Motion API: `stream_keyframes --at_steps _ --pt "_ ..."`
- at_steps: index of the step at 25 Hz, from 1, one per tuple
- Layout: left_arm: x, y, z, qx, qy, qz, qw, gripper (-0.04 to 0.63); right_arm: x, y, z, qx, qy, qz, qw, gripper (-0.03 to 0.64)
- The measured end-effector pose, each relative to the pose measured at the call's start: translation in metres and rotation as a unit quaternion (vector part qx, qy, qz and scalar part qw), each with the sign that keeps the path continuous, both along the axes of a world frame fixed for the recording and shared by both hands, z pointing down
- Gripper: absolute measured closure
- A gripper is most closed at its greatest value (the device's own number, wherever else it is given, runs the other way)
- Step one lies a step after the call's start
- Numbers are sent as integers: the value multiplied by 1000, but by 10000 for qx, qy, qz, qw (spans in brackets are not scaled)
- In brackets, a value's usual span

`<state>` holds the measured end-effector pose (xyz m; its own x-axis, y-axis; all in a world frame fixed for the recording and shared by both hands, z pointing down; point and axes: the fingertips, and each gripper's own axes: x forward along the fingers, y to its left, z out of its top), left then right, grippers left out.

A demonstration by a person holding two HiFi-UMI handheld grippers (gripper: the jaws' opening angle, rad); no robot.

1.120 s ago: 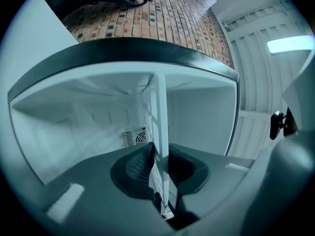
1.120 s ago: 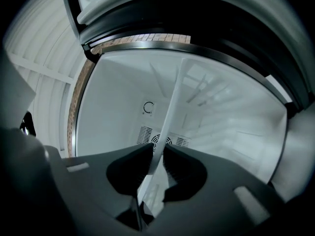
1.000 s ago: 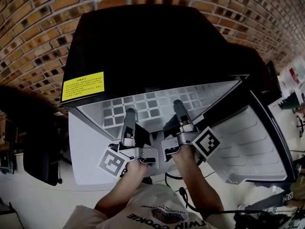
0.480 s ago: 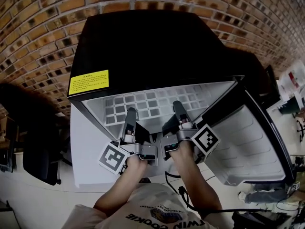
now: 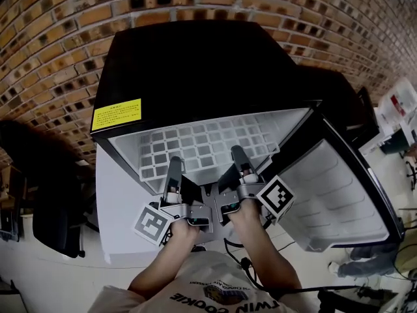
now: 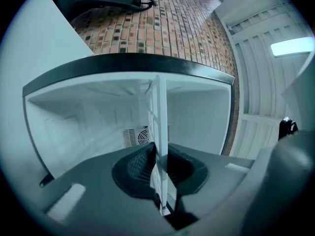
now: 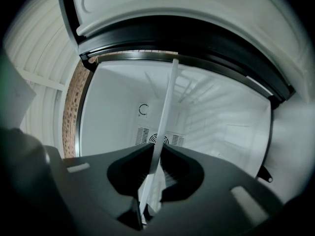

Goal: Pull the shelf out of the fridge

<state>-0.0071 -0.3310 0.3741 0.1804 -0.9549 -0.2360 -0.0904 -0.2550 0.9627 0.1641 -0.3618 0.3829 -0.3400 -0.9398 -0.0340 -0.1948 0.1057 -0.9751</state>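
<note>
A white grid shelf [image 5: 202, 145] sticks out of the front of the open black fridge [image 5: 195, 64]. My left gripper [image 5: 174, 169] is shut on the shelf's front edge at the left. My right gripper [image 5: 238, 155] is shut on the same edge at the right. In the left gripper view the shelf [image 6: 158, 132] runs edge-on between the jaws of that gripper [image 6: 160, 181], and the pads press on it. The right gripper view shows the shelf [image 7: 167, 112] pinched by the right gripper [image 7: 155, 176] in the same way. Both pairs of jaws have just been closing tighter on the shelf.
The fridge door [image 5: 339, 194] hangs open at the right, its white liner facing me. A yellow label [image 5: 116, 115] sits on the fridge top. A brick wall [image 5: 52, 38] stands behind. A dark chair [image 5: 55, 220] is at the left and a cable [image 5: 242, 263] lies on the floor.
More of the grid shelf shows in front of the fridge's top edge than a second ago. Both grippers keep their hold on its front edge.
</note>
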Motion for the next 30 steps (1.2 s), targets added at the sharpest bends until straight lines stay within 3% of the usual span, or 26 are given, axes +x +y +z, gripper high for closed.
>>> stream_keyframes --at_steps 25,30 --pt "19 89 6 -148 44 329 9993 578 19 94 6 -35 -128 84 9999 571" --pt "21 111 6 -103 164 442 9988 586 20 120 2 151 -114 154 9997 572"
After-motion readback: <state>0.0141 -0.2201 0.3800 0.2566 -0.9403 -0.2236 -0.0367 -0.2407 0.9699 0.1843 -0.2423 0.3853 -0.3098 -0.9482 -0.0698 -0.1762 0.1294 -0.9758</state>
